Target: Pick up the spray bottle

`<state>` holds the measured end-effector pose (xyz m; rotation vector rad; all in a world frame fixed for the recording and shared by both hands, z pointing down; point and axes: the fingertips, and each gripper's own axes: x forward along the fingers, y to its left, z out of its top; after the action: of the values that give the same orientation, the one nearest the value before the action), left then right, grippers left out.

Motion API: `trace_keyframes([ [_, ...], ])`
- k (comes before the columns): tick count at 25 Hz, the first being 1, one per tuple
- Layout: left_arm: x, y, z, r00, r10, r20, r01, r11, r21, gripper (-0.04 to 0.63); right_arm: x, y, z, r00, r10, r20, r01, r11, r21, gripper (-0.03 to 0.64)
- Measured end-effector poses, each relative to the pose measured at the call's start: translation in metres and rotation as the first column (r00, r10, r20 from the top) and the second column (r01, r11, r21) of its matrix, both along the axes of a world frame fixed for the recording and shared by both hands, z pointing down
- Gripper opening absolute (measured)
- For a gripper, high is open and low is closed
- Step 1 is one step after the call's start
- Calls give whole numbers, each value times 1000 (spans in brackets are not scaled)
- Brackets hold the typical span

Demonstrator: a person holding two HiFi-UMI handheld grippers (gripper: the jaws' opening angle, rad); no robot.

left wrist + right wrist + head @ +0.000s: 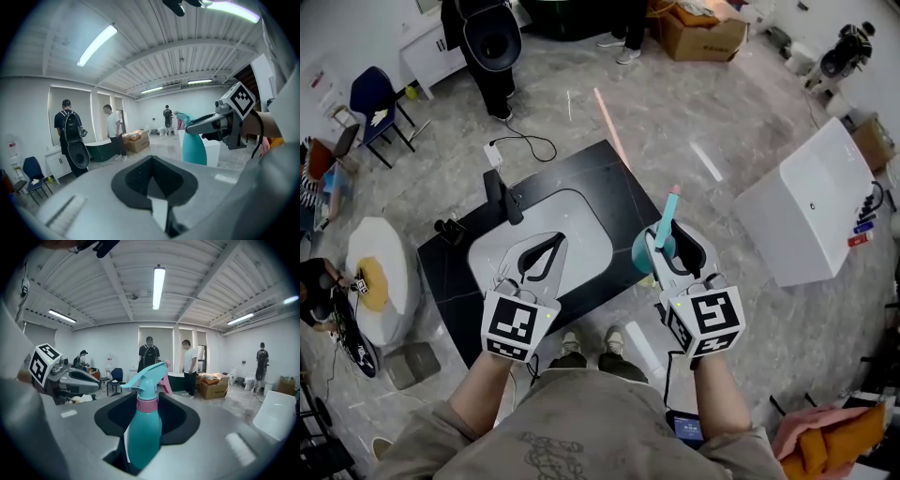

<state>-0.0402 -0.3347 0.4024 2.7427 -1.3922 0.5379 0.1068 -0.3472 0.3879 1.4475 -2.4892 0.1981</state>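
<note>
The person's bare forearms reached forward over the near edge of a black table [602, 174], a gripper in each hand. The right gripper [669, 247] had its jaws clamped on the spray bottle [143, 437], gripping the teal body below the pink collar. The bottle stood upright between them, with its nozzle pointing away from the person. In the head view it sat at the table's right edge. The left gripper view showed it against the floor behind, its base hidden, so whether it was clear of the table could not be told. Beside it, well apart to the left, the left gripper [549, 247] was empty. Its jaws were drawn together at the tips, with only the dark loop-shaped gap behind them. It hung over a pale rounded panel [586, 208] set into the tabletop. Beyond that panel a dark upright post [501, 193] stood near the table's far left corner. On the grey floor past the table lay a small white adapter [493, 154] with a looping black cable. A large white cabinet [811, 202] lay off to the right, and a blue chair [369, 94] stood at the left. Farthest off were a person carrying a black backpack [490, 36] and an open cardboard box [701, 37].
</note>
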Motion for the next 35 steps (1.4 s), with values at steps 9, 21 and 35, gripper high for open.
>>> trace_keyframes([
  [9, -12, 21, -51, 1000, -4, -21, 7, 993, 116, 0, -5, 37, -53, 998, -46, 35, 43, 994, 101, 163],
  [21, -22, 50, -55, 1000, 4, 9, -5, 992, 127, 0, -21, 80, -48, 993, -111, 47, 107, 991, 78, 161],
  [35, -25, 61, -14, 1000, -11, 29, 11, 1000, 30, 0, -20, 86, -10, 992, -113, 54, 113, 994, 6, 160],
])
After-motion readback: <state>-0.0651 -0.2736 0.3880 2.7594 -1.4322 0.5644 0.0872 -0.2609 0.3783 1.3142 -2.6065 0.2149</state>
